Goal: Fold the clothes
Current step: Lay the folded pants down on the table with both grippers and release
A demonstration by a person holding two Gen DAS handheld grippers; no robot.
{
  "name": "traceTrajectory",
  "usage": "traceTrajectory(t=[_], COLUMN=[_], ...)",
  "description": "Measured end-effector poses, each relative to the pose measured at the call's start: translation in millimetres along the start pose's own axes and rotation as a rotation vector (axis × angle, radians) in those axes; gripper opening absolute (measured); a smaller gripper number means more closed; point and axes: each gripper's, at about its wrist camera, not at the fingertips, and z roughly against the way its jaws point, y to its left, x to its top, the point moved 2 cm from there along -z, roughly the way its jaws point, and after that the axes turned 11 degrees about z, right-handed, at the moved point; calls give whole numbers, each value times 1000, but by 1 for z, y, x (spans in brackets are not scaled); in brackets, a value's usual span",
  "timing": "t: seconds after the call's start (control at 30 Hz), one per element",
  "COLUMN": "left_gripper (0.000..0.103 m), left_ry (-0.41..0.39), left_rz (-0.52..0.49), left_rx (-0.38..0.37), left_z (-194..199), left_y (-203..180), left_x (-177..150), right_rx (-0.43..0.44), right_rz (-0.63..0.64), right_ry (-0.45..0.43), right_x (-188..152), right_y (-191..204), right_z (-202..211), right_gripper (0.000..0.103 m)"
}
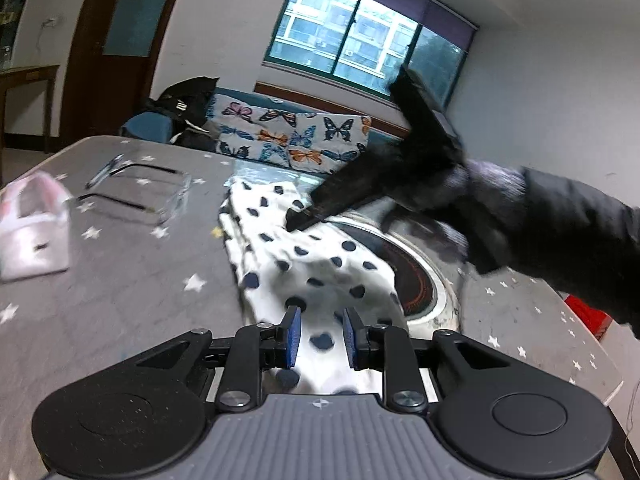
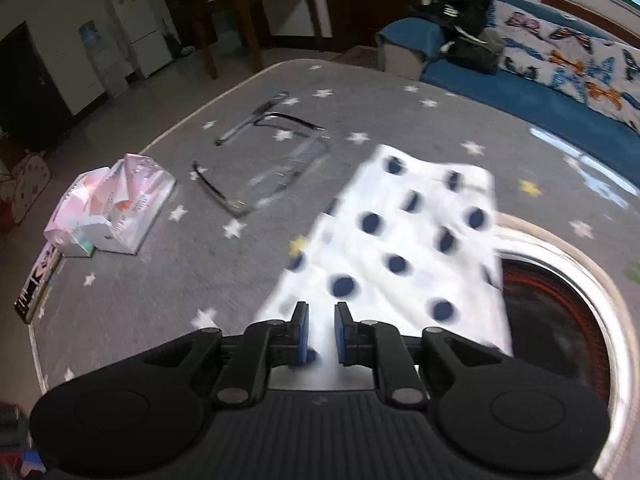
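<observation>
A white cloth with dark blue dots lies rumpled on the grey star-patterned table. One side of it hangs over a round burner set into the table top. My left gripper hovers over the near end of the cloth. Its blue pads stand apart and press on nothing. My right gripper is over the other end, jaws parted, with cloth showing through the gap. In the left wrist view the right gripper is a dark blur, its tip at the cloth's far edge, behind it a dark sleeve.
A clear plastic case with black edges and a pink and white tissue pack lie left of the cloth. A sofa with a butterfly cover stands beyond the table. A red box sits off the right edge.
</observation>
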Motion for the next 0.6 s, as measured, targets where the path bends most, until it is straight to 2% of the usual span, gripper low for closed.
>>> traceTrajectory(t=[0.2, 0.33, 0.6], left_gripper=[23, 23, 22], left_ry=[25, 70, 130], left_rz=[-31, -14, -1], left_rx=[-5, 16, 85], left_z=[-43, -76, -116], left_y=[-7, -4, 16], left_x=[21, 30, 33], right_rx=[-73, -120, -91], right_rz=[-73, -109, -104], right_ry=[16, 20, -72], right_x=[-49, -79, -95], right_y=[-43, -62, -59], right_z=[33, 48, 53], right_gripper=[17, 17, 17])
